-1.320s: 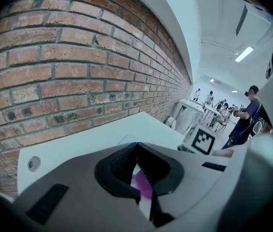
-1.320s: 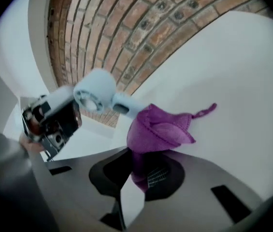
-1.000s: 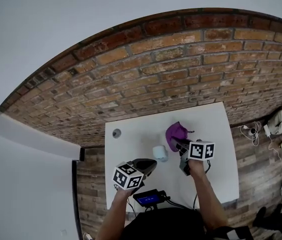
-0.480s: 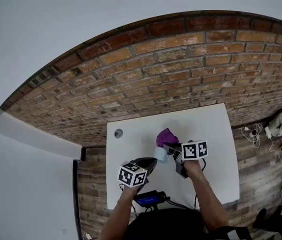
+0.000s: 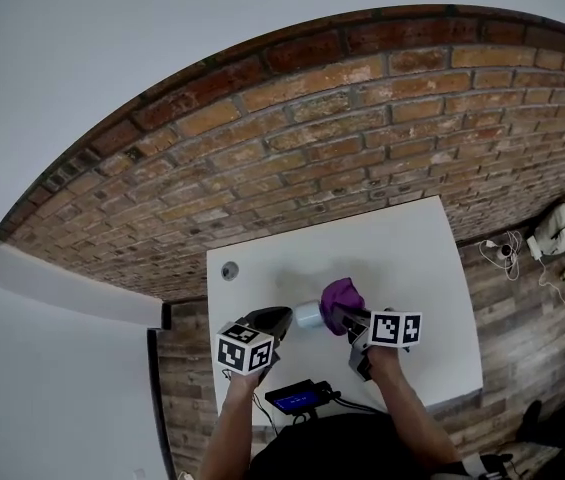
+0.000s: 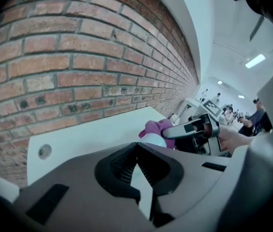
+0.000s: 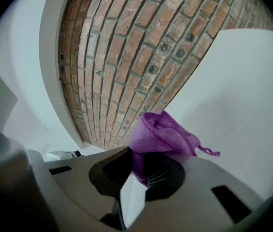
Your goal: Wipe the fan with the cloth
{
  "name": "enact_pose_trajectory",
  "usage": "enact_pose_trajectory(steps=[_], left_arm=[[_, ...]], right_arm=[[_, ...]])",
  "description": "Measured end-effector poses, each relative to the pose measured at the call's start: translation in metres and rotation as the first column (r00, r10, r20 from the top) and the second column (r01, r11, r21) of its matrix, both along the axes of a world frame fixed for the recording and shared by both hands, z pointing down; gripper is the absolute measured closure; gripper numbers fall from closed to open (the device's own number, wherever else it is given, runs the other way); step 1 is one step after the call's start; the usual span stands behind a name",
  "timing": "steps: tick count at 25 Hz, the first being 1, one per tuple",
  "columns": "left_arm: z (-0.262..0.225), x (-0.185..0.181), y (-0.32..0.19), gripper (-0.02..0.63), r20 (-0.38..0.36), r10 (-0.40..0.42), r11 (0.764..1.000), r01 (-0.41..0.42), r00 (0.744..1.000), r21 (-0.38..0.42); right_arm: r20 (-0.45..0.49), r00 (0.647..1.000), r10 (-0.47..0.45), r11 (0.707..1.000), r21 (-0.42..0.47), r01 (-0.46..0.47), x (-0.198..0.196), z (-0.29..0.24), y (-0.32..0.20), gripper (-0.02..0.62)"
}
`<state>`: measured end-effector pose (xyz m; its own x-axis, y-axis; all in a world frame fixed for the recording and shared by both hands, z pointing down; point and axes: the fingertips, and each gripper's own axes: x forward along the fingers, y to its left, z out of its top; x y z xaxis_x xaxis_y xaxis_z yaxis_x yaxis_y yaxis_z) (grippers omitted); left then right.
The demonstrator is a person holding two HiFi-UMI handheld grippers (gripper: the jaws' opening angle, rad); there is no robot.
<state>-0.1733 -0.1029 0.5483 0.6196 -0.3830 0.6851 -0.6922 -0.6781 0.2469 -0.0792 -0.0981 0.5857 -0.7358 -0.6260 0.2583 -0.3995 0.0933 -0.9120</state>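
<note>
A small pale fan (image 5: 308,314) stands on the white table (image 5: 412,258), near its middle. My right gripper (image 5: 348,314) is shut on a purple cloth (image 5: 340,295), and the cloth's bunched end lies against the fan's right side. In the right gripper view the cloth (image 7: 159,135) bulges out of the shut jaws (image 7: 130,154). My left gripper (image 5: 283,317) is shut with nothing between its jaws, its tips just left of the fan. The left gripper view shows the fan (image 6: 154,139) and the cloth (image 6: 156,127) right beyond those tips (image 6: 136,147); touch cannot be told.
A brick wall (image 5: 362,138) runs along the table's far edge. A round cable hole (image 5: 229,270) sits at the table's far left. A dark device with a blue screen (image 5: 297,397) lies at the near edge. A white bag (image 5: 560,230) and cables are on the floor, right.
My right gripper carried the purple cloth leftward, from beside the fan to against it. The left gripper shifted a little beside the fan and stayed shut.
</note>
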Motion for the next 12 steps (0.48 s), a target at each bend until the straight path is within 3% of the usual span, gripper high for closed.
enact_pose_trajectory(steps=[3, 7, 10, 12], left_arm=[[-0.015, 0.021, 0.002, 0.600, 0.089, 0.107, 0.991, -0.114, 0.990, 0.072], [0.001, 0.033, 0.010, 0.600, 0.244, 0.211, 0.970, -0.233, 0.946, 0.065], [0.003, 0.034, 0.011, 0.600, 0.254, 0.204, 0.970, -0.230, 0.945, 0.076], [0.003, 0.033, 0.011, 0.600, 0.256, 0.201, 0.971, -0.227, 0.946, 0.078]], right_arm=[[0.100, 0.993, 0.064, 0.997, 0.044, -0.069, 0.012, -0.025, -0.009, 0.548], [0.204, 0.979, 0.013, 0.989, 0.145, -0.044, -0.004, -0.069, -0.017, 0.548], [0.181, 0.983, -0.026, 0.994, 0.114, 0.006, -0.021, -0.053, -0.011, 0.548], [0.208, 0.978, -0.006, 0.996, 0.086, -0.012, -0.024, -0.040, -0.007, 0.548]])
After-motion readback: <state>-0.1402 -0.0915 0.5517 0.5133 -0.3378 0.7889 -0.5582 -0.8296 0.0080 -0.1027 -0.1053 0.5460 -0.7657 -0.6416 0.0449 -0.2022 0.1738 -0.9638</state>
